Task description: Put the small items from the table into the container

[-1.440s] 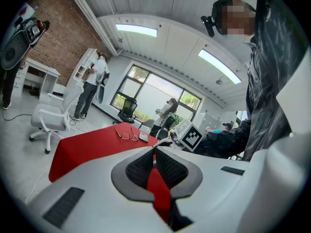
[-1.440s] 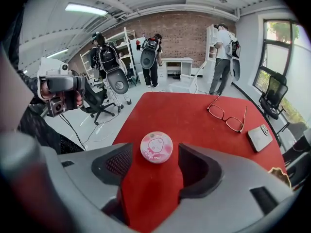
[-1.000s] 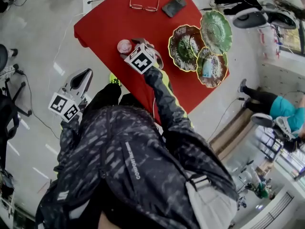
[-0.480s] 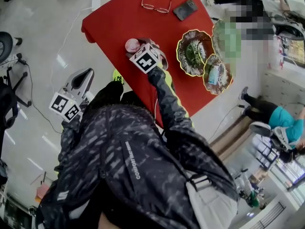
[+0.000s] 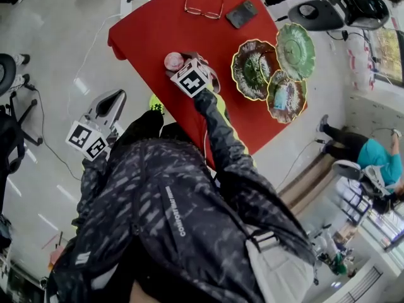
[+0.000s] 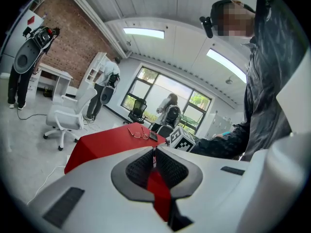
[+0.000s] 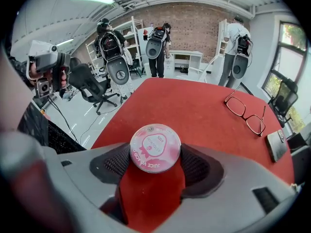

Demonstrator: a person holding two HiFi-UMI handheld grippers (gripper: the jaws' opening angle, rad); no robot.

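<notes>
A small round cup with a pink foil lid [image 7: 155,147] stands on the red table [image 5: 158,24] near its front left edge. My right gripper [image 7: 155,155] has a pad on each side of it, and both pads touch the lid's rim. In the head view the cup [image 5: 173,60] shows just beyond the right gripper [image 5: 180,65]. My left gripper [image 5: 108,101] hangs off the table to the left over the floor. Its jaws [image 6: 154,158] are pressed together with nothing between them. Three leaf-shaped dishes stand at the right; the nearest dish [image 5: 287,100] holds a blue-white item [image 5: 279,95].
Glasses [image 5: 203,10] and a dark phone [image 5: 241,13] lie at the table's far end. A brown-green dish [image 5: 251,69] and a green dish [image 5: 295,41] sit by the right edge. Office chairs, cables and other people are around the table.
The right gripper stays at the pink cup, and the left gripper stays low at the left. The head view has shifted slightly.
</notes>
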